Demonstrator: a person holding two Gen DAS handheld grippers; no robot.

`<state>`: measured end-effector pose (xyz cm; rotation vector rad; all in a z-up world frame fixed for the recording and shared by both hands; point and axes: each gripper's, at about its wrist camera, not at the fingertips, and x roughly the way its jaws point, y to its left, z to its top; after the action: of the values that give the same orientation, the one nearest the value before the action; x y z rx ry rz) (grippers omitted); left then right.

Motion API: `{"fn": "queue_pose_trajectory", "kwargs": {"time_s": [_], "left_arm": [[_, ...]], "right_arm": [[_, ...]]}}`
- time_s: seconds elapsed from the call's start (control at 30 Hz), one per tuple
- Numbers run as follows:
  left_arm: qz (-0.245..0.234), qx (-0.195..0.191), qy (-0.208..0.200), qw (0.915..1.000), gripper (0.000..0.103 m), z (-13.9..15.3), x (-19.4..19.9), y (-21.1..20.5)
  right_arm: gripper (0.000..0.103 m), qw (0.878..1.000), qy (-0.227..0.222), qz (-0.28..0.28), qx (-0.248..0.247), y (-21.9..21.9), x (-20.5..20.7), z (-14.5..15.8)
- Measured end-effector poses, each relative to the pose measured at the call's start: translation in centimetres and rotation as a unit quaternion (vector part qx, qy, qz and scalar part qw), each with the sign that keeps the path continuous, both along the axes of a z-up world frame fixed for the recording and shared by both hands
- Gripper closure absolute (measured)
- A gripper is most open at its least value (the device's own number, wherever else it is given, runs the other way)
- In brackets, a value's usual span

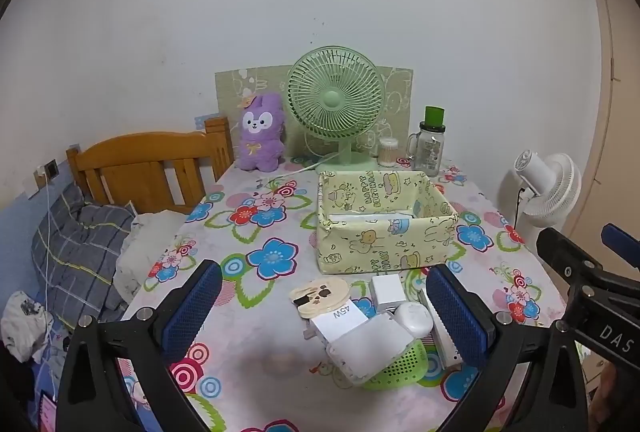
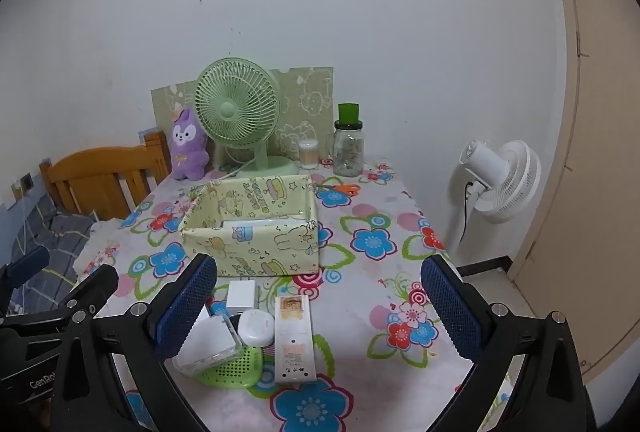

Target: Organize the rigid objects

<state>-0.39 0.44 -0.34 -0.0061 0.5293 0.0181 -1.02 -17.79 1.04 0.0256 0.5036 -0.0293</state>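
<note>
Task is sitting at or near its start: a heap of small hard items is waiting on the flower-printed tablecloth (image 1: 256, 232), just in front of the pale yellow-green cartoon-papered cardboard box (image 1: 384, 244), and none of the heap is looking sorted yet. The box is already holding something flat and white at its bottom, too hidden to identify. In the heap: a round cream disc with dark printed patches (image 1: 320, 294), a white rectangular charger block printed "45W" (image 1: 340, 318), a small white cube-shaped plug (image 1: 387, 290), a smooth white rounded-pebble case (image 1: 414, 318), a translucent white lidded plastic box (image 1: 370, 346) leaning on a bright green perforated plastic piece (image 1: 404, 366), and a long white remote-like slab (image 2: 294, 338) lying flat beside them. All are looking hard-shelled, mostly glossy or matte plastic, with edges touching or overlapping. The left gripper (image 1: 324, 312) is hanging above the heap with its blue rubber-textured pads spread fully wide, pinching nothing; the right gripper (image 2: 318, 306) is likewise standing wide apart and empty, tilted down toward the same heap, the remote-like slab lying between its pads but untouched. At the table's far edge, not part of the pile: a pale green plastic desk fan (image 1: 336, 100), a fuzzy purple plush rabbit (image 1: 262, 132), a clear glass jar with green lid (image 1: 430, 144), a small clear tub of cotton swabs (image 1: 389, 151), and orange-handled scissors (image 2: 346, 189). Judgement: everything is still to do, each loose piece needing lifting into the box.
</note>
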Motion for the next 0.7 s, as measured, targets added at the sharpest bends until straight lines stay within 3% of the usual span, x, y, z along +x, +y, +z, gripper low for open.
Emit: {"fn": "queue_pose_trajectory", "kwargs": {"time_s": [0.7], "left_arm": [[0.010,0.017,-0.005,0.9998,0.001,-0.58,-0.32,-0.48]], "right_arm": [[0.000,1.000,-0.004,-0.002,-0.001,0.15,-0.13,-0.54]]}}
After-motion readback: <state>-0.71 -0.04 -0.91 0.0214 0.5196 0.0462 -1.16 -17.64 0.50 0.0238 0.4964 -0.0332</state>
